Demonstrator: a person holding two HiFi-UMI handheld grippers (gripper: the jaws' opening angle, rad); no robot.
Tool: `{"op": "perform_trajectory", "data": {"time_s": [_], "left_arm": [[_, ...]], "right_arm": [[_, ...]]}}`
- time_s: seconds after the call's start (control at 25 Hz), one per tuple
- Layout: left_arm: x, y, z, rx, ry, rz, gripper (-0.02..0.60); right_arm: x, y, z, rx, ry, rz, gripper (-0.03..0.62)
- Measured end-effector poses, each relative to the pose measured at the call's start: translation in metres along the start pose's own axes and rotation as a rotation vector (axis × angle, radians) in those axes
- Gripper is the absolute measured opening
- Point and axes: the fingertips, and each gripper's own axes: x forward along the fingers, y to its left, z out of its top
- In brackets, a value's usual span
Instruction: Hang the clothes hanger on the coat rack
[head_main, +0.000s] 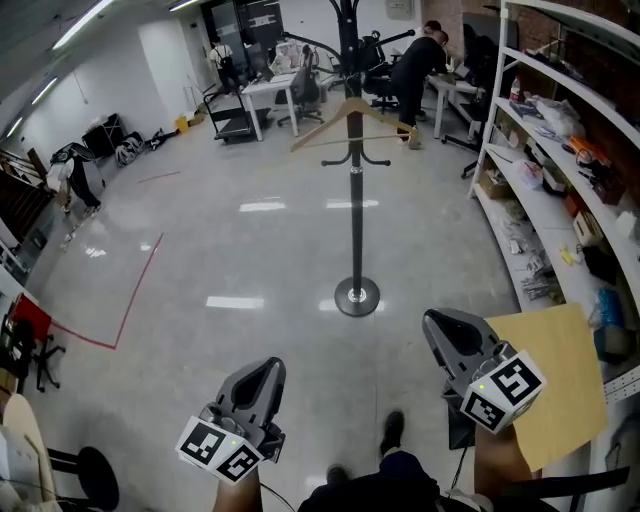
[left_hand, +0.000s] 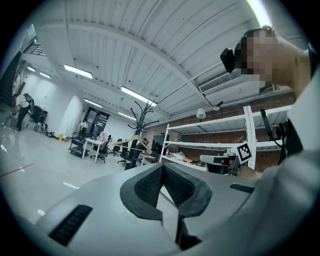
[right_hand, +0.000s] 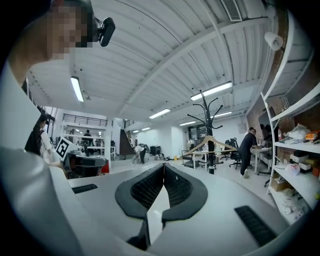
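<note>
A wooden clothes hanger (head_main: 352, 116) hangs on the black coat rack (head_main: 355, 210), which stands on a round base in the middle of the floor ahead. The hanger (right_hand: 210, 142) shows far off in the right gripper view, on the coat rack (right_hand: 210, 131); the left gripper view shows the hanger (left_hand: 127, 142) and coat rack (left_hand: 139, 120) too. My left gripper (head_main: 264, 372) (left_hand: 163, 168) is low at the front left, shut with nothing in it. At the front right my right gripper (head_main: 438, 326) (right_hand: 164, 167) is shut and empty. Both are well short of the rack.
White shelving (head_main: 540, 190) loaded with several items runs along the right. A sheet of cardboard (head_main: 555, 385) lies beside my right gripper. A person (head_main: 415, 62) leans over a desk behind the rack. Red tape (head_main: 135, 292) marks the floor at left; stools (head_main: 85, 478) stand at the lower left.
</note>
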Motion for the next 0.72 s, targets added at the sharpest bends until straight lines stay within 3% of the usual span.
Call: {"op": "perform_trajectory", "data": {"time_s": [0.32, 0.72], "left_arm": [[-0.056, -0.019, -0.014, -0.072, -0.002, -0.056, 0.0], [-0.075, -0.111, -0.002, 0.017, 0.011, -0.096, 0.0]], "right_arm": [[-0.048, 0.084, 0.005, -0.056, 0.056, -0.009, 0.009], [-0.129, 0.097, 0.015, -0.065, 0.031, 0.012, 0.008]]}}
